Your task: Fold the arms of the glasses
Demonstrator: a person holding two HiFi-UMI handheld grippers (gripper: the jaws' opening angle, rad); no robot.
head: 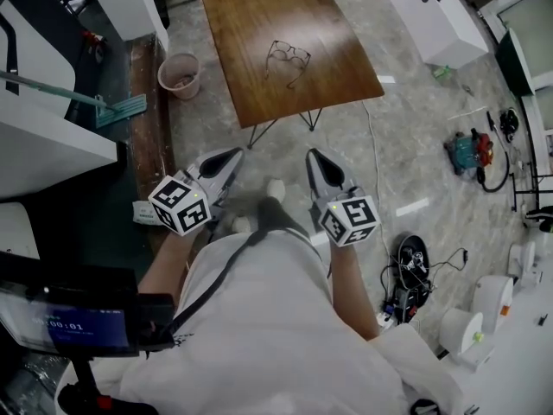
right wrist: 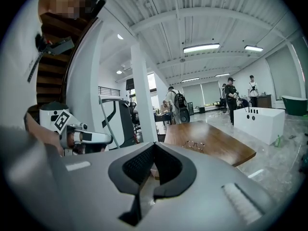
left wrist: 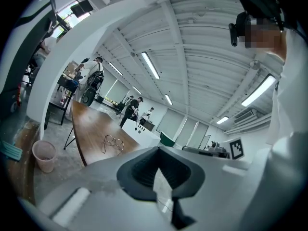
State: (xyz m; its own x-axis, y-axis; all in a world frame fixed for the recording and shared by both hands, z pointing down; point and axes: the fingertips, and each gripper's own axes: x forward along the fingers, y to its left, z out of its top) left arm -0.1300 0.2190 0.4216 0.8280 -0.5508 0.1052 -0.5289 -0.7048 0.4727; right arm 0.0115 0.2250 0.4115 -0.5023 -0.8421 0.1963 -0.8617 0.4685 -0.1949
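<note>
A pair of thin-rimmed glasses (head: 288, 59) lies on the long wooden table (head: 251, 15), its arms spread open. The table stands well ahead of me across the floor. My left gripper (head: 235, 154) and right gripper (head: 313, 156) are held side by side close to my body, short of the table's near end. Both are shut with nothing between their jaws. The left gripper view shows the glasses (left wrist: 113, 142) far off on the table (left wrist: 89, 121) beyond the closed tips (left wrist: 158, 149). In the right gripper view the glasses (right wrist: 194, 144) lie past the closed tips (right wrist: 154, 146).
A pink bucket (head: 180, 74) stands on the floor by the table's left side, with a mop head (head: 121, 109) near it. A white cabinet (head: 432, 11) sits right of the table. Cables and tools (head: 471, 152) litter the floor at right. People stand far behind the table (right wrist: 231, 95).
</note>
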